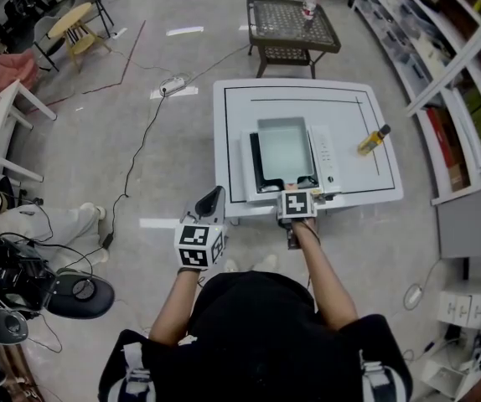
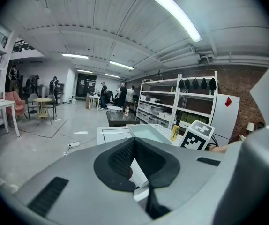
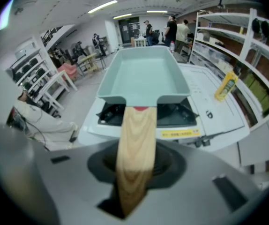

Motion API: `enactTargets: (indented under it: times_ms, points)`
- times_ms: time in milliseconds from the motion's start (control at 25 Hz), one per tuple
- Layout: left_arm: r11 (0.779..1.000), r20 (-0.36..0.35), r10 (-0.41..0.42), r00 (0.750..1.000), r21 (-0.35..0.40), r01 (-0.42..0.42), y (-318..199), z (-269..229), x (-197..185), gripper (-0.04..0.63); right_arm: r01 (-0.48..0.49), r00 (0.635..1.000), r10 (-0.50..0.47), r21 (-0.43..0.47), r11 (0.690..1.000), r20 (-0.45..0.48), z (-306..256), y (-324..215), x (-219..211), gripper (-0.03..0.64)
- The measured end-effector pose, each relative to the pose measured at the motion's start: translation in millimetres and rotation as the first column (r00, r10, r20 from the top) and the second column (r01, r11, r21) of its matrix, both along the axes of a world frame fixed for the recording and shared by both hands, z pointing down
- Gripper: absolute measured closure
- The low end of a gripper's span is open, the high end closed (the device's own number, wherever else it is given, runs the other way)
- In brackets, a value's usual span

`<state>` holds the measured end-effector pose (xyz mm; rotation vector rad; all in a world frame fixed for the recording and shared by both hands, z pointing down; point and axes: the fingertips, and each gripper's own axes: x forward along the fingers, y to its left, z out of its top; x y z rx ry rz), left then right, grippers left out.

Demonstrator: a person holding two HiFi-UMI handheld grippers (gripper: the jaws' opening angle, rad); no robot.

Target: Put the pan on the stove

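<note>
A pale teal rectangular pan rests on the black-topped stove on the white table. Its wooden handle points toward me and runs back between the jaws of my right gripper. The dark pads stand a little off both sides of the handle, so the jaws are open. My left gripper hovers off the table's front left corner, tilted upward, shut and empty.
A yellow bottle lies on the table right of the stove. Shelving lines the right side. A dark wicker table stands beyond, with a cable and power strip on the floor to the left.
</note>
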<state>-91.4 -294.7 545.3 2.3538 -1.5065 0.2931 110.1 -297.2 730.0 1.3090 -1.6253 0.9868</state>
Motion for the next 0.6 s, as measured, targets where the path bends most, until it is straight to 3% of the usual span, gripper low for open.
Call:
enactTargets:
  times_ms: [240,600]
  points:
    - [1.0,0.007,0.005,1.0,0.001,-0.005,1,1,1,0.571,-0.03,0.997,0.028,0.021,0.999,0.068,-16,-3,-4,0.475]
    - [1.0,0.002,0.007,1.0,0.031,-0.007,8,-7,8,0.571,-0.042,0.996,0.028,0.189,0.981,0.079,-51,-16,0,0.445]
